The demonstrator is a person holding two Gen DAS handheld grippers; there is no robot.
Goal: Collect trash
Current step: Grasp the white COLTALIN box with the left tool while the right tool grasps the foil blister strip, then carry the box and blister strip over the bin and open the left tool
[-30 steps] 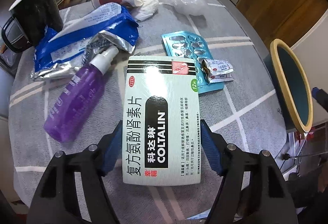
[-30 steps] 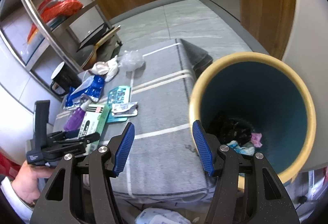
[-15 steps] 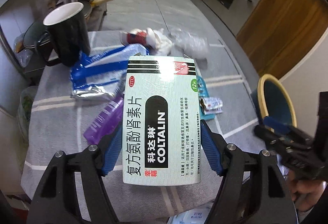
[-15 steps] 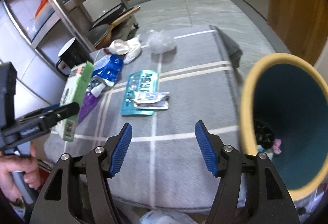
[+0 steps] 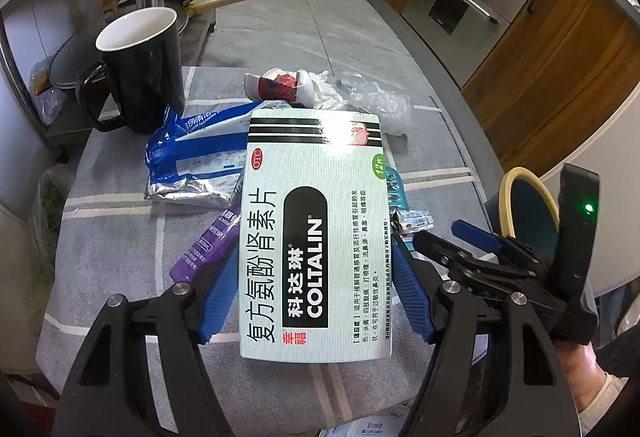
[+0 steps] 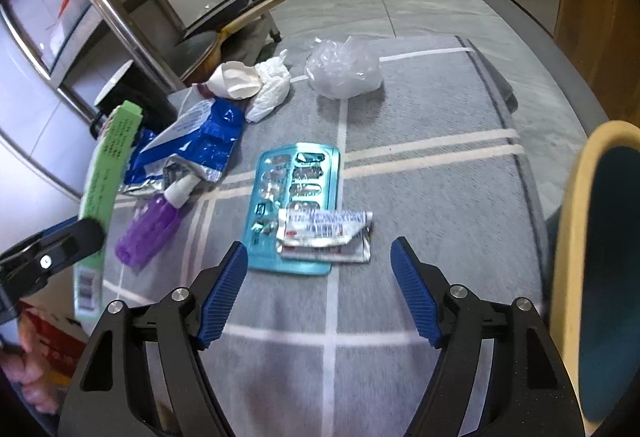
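Note:
My left gripper (image 5: pixel 312 297) is shut on a white medicine box (image 5: pixel 316 229) marked COLTALIN and holds it above the grey table cloth (image 5: pixel 116 237); the box shows edge-on in the right wrist view (image 6: pixel 104 189). My right gripper (image 6: pixel 320 289) is open and empty, just short of a foil sachet (image 6: pixel 324 233) lying on a teal blister pack (image 6: pixel 296 197). A purple spray bottle (image 6: pixel 150 229), a blue and silver pouch (image 6: pixel 200 145), crumpled white paper (image 6: pixel 256 81) and a clear plastic bag (image 6: pixel 344 69) lie further back. The teal bin with a yellow rim (image 6: pixel 576 237) stands at the right.
A black mug (image 5: pixel 140 65) stands at the table's back left. A steel rack (image 6: pixel 120 17) with pans stands behind the table. Wooden cabinets (image 5: pixel 560 57) line the far side and right.
My left gripper has lifted the medicine box up off the table. My right gripper has swung left from the bin toward the sachet and blister pack.

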